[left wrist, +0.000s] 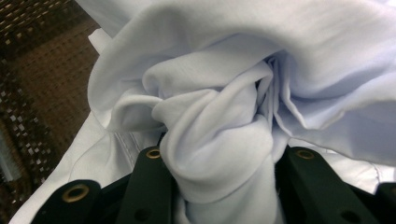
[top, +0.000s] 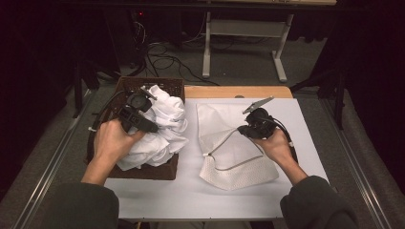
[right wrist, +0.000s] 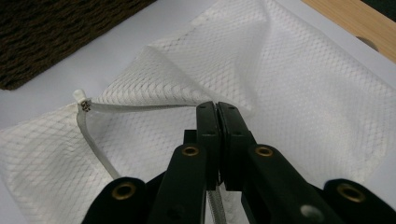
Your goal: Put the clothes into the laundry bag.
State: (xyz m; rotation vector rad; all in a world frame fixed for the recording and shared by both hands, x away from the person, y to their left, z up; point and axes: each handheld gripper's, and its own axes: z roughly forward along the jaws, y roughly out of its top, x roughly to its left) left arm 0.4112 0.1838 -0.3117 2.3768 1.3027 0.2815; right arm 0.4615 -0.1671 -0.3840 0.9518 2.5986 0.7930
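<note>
My left gripper (top: 143, 114) pinches a bunch of white cloth (top: 160, 129) over the wicker basket (top: 143, 171), lifting it clear; its view shows cloth wadded between the jaws; my right gripper (right wrist: 217, 109), pressed together, pins the mesh bag's (right wrist: 289, 93) zipper edge, holding it open.

A lab or test room, not a home — a white worktop (top: 210, 195) on grey carpet (top: 248, 57), loose black cables (top: 162, 59) past its far edge, a bare metal desk frame (top: 243, 36), dark surroundings.
</note>
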